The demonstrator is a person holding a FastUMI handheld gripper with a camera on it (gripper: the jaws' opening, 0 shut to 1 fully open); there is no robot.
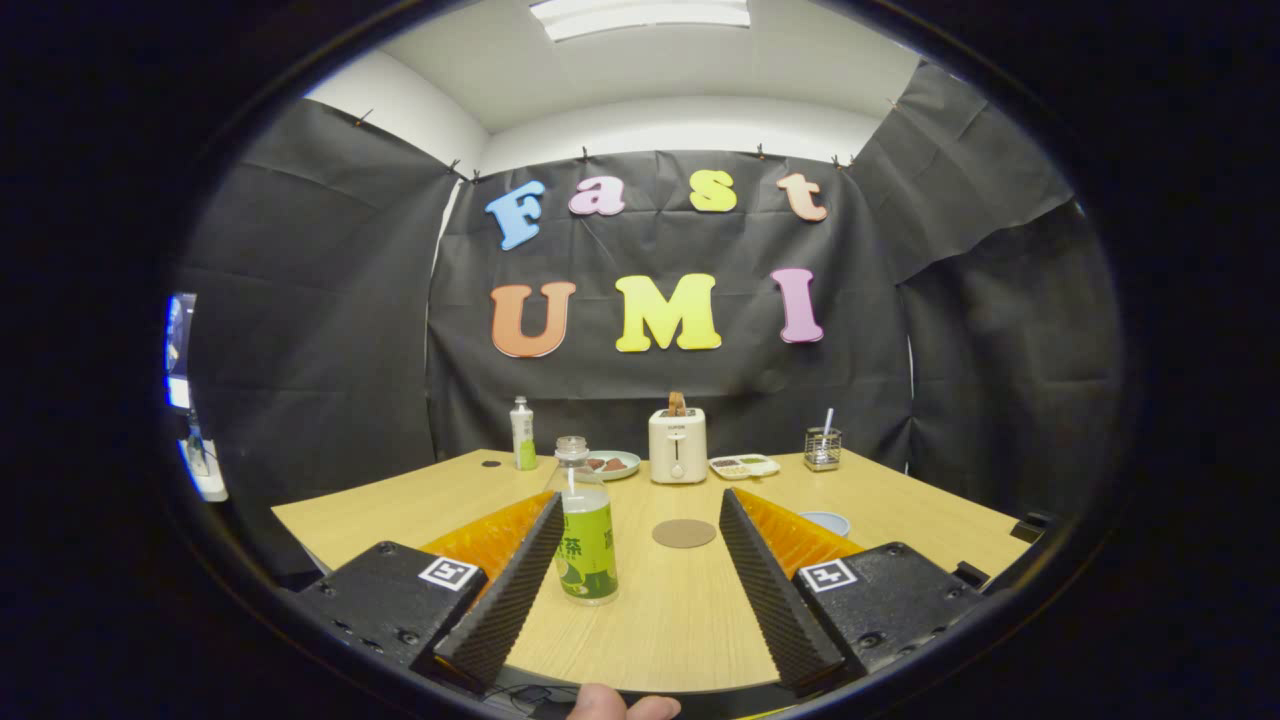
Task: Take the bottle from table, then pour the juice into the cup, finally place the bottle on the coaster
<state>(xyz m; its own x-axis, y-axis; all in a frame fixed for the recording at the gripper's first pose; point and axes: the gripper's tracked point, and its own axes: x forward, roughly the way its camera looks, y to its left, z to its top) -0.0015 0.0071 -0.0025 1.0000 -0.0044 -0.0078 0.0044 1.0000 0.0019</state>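
Wooden table [930, 500] in a black-draped booth: left to right we saw a second bottle [522, 433] at the back, the capless juice bottle [584, 525] just inside the left finger, a plate [613, 463], toaster [677, 445], coaster [684, 533], tray [743, 466], wire holder [822, 449] and the cup [828, 521] peeking behind the right finger. Our gripper [640, 515] was wide open, holding nothing. We judged an off-centre close could tip the open bottle and spill; its green label carried characters we couldn't read properly.
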